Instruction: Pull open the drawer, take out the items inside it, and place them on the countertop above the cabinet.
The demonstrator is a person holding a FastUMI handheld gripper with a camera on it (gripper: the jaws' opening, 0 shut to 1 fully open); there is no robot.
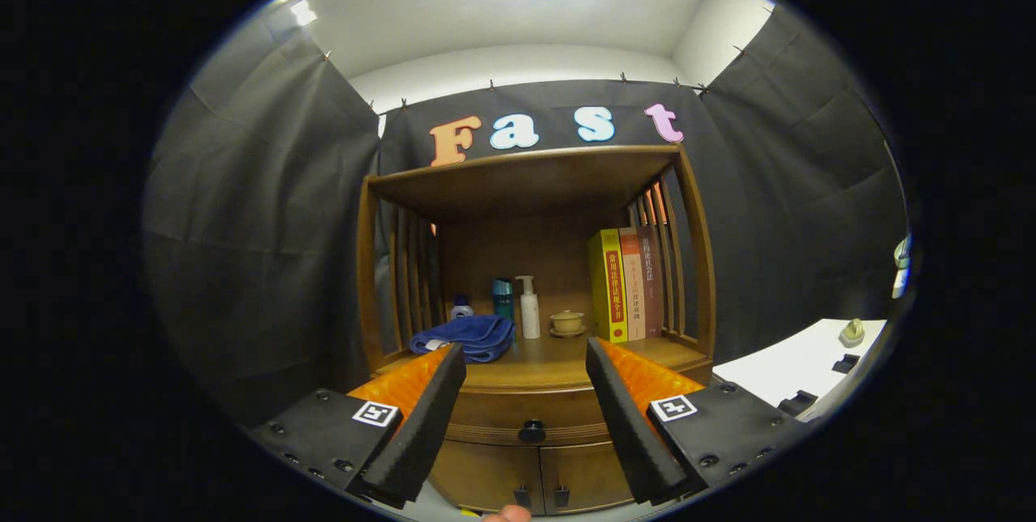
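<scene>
From my remote station I record the hand-held gripper with its fingers spread wide, gripping nothing. The drawer is shut; its dark knob sits between the fingers, toward 6 o'clock. Above it, on the cabinet's tabletop, a folded blue towel lies at 9 o'clock of a white pump bottle. A small lidded cup stands at 3 o'clock of the bottle, upright books beyond it. Two lower doors are closed.

countertop | towel, bottles, cup, books
</scene>
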